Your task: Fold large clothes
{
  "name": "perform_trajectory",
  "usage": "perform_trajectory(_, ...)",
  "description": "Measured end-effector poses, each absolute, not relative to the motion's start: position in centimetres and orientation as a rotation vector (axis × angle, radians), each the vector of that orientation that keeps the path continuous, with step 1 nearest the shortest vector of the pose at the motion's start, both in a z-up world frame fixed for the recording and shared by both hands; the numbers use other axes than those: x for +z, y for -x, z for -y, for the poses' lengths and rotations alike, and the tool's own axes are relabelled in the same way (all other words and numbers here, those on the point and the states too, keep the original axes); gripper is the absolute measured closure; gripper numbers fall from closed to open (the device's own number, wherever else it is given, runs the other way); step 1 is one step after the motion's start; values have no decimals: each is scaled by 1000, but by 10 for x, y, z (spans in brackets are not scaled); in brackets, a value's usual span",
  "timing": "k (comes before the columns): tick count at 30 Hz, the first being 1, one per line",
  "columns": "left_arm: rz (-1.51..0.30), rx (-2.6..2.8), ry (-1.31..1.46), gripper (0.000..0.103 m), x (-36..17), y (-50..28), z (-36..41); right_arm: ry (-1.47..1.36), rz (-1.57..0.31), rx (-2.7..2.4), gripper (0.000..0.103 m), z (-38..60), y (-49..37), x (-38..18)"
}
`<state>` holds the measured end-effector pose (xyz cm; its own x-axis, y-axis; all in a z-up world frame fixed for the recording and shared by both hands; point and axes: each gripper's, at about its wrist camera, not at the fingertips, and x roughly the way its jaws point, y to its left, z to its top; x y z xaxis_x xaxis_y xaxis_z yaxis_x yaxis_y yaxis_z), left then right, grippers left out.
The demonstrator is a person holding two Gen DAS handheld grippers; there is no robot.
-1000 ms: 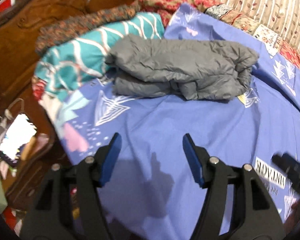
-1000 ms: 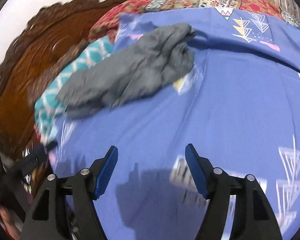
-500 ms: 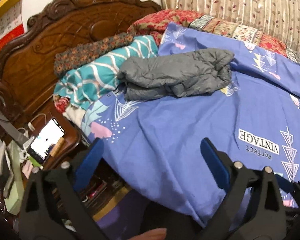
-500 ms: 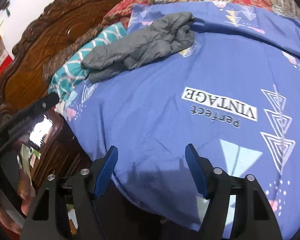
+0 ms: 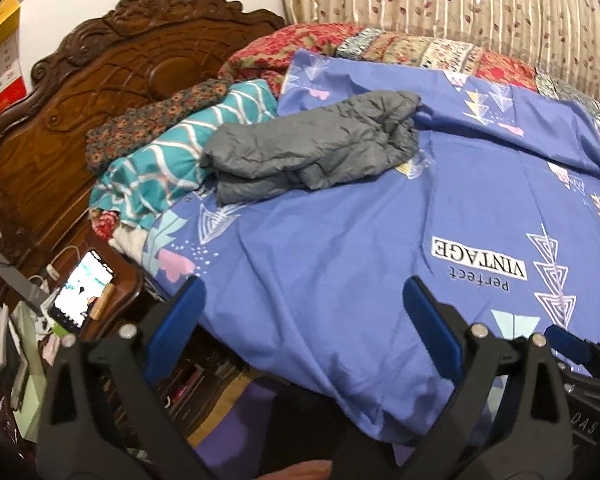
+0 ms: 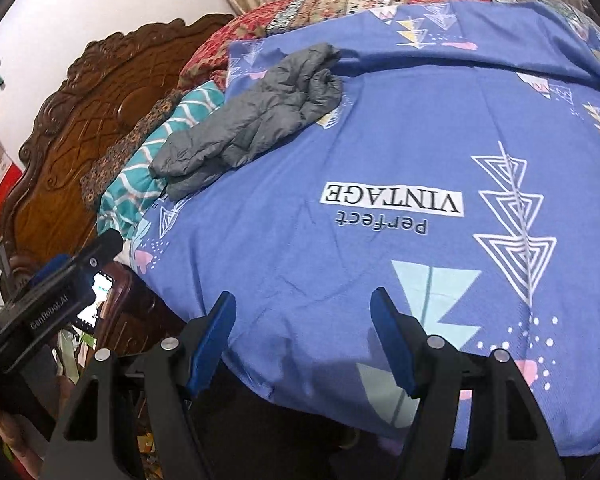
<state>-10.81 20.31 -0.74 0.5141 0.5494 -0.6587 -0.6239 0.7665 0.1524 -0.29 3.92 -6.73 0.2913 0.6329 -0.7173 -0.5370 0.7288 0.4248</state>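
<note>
A grey garment (image 5: 308,140) lies folded in a crumpled bundle on the blue printed bed sheet (image 5: 340,264), near the pillows. In the right wrist view the same grey garment (image 6: 252,120) sits at the upper left of the blue sheet (image 6: 300,264). My left gripper (image 5: 303,288) hangs over the near edge of the bed, open wide with nothing between its blue pads, well short of the garment. My right gripper (image 6: 303,300) is also open and empty above the sheet's near edge.
A teal patterned pillow (image 5: 168,160) and a floral one (image 5: 148,128) lean on the carved wooden headboard (image 5: 100,92). A lit phone (image 5: 80,300) lies on the bedside stand, with clutter below. A red quilt (image 5: 380,48) and a curtain (image 5: 460,0) back the bed.
Both grippers have pulled back from the grey garment towards the bed's near edge, so it now looks smaller and farther off. The left jaws have spread wider.
</note>
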Motion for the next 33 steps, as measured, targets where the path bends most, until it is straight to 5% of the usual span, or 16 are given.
perform_trajectory(33, -937, 586, 250, 6, -61, 95, -185, -54, -1022, 745, 14, -31, -1, -78)
